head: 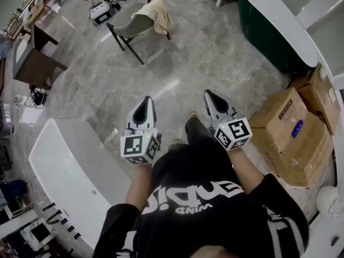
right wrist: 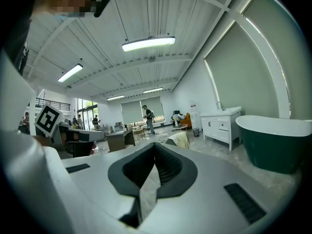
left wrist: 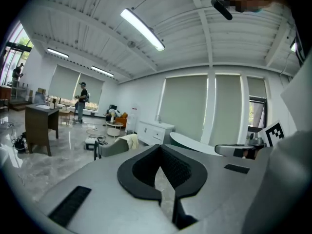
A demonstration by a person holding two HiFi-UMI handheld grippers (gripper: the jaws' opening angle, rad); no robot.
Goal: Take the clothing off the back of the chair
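Cream clothing hangs over the back of a grey-green chair, bunched at the backrest's top edge with folds falling down both sides. In the head view its long axis runs from upper left to lower right, along the backrest, and its lower end points toward the chair's rear legs. The seat reaches away from it to the left of the picture. The left gripper view shows the same clothing as a pale heap at the chair's right end. In the right gripper view the clothing lies just beyond the jaw tips, far off.

The chair stands on a grey marble floor, toward the far side of the head view and well apart from the person. Near it on the floor lies a white device with cables. A dark wooden desk stands to the left. A dark green bathtub sits at the far right, cardboard boxes are stacked at the right, and a white bathtub lies at the near left.

The left gripper and the right gripper are held side by side in front of the person's black shirt, both pointing toward the chair, roughly level. Each claw is pressed together at its tips, pinching nothing.
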